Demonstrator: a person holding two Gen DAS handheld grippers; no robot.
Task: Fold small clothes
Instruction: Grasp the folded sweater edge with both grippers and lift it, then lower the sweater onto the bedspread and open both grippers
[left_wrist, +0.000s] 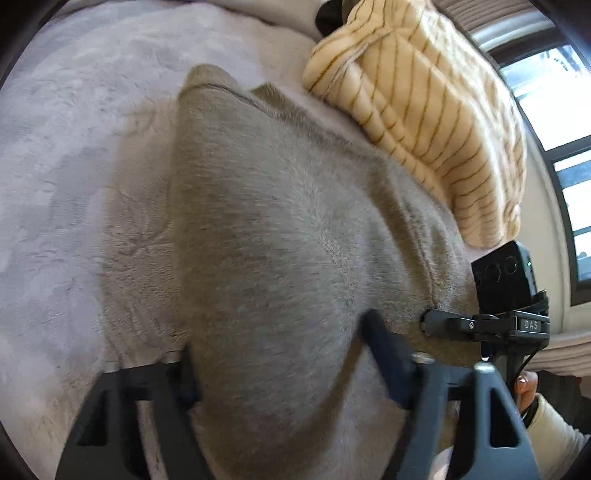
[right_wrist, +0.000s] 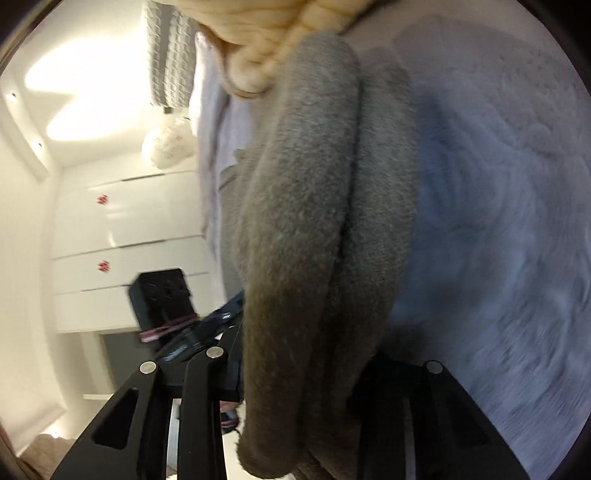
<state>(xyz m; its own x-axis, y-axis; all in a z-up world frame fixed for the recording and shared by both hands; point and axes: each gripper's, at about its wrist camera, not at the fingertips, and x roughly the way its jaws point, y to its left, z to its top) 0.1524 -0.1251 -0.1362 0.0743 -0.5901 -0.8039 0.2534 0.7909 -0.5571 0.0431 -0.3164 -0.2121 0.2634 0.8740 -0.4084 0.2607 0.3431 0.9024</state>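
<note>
Midway through a fold, the left gripper (left_wrist: 280, 354) and right gripper (right_wrist: 299, 373) each pinch the grey fleece garment (left_wrist: 280, 221) over the pale bedspread (left_wrist: 74, 147), next needing its held edge laid down squarely beside the striped cream garment (left_wrist: 424, 110).

Pale lilac plush bedspread (left_wrist: 74, 166) underneath. Bright window (left_wrist: 554, 110) with dark frame at right. White wardrobe doors (right_wrist: 122, 221), red stickers. Round paper lamp (right_wrist: 168, 146) near glowing ceiling (right_wrist: 74, 85).
</note>
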